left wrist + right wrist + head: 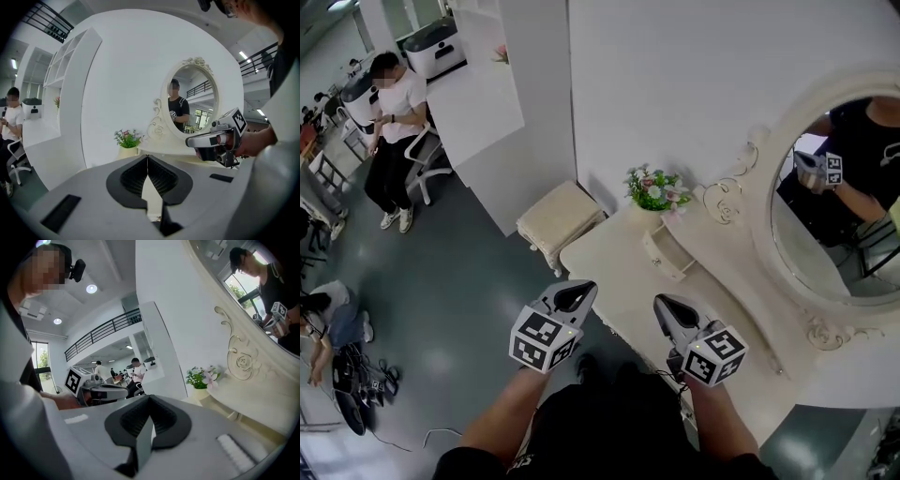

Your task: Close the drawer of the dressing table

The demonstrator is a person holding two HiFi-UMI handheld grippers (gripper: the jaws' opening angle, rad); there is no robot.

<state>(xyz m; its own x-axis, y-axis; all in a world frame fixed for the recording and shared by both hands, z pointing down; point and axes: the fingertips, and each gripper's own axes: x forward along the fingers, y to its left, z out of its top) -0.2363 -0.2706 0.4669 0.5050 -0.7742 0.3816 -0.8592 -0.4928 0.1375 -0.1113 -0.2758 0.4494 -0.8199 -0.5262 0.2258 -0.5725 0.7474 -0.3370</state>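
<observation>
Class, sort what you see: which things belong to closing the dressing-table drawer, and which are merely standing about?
Belongs to the job: drawer, dressing table, left gripper, right gripper.
Merely about: flowers, stool, mirror, seated person.

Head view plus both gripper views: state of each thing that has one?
drawer: open, pulled out.
left gripper: shut, nothing between the jaws.
right gripper: shut, nothing between the jaws.
flower pot: upright.
stool: upright.
</observation>
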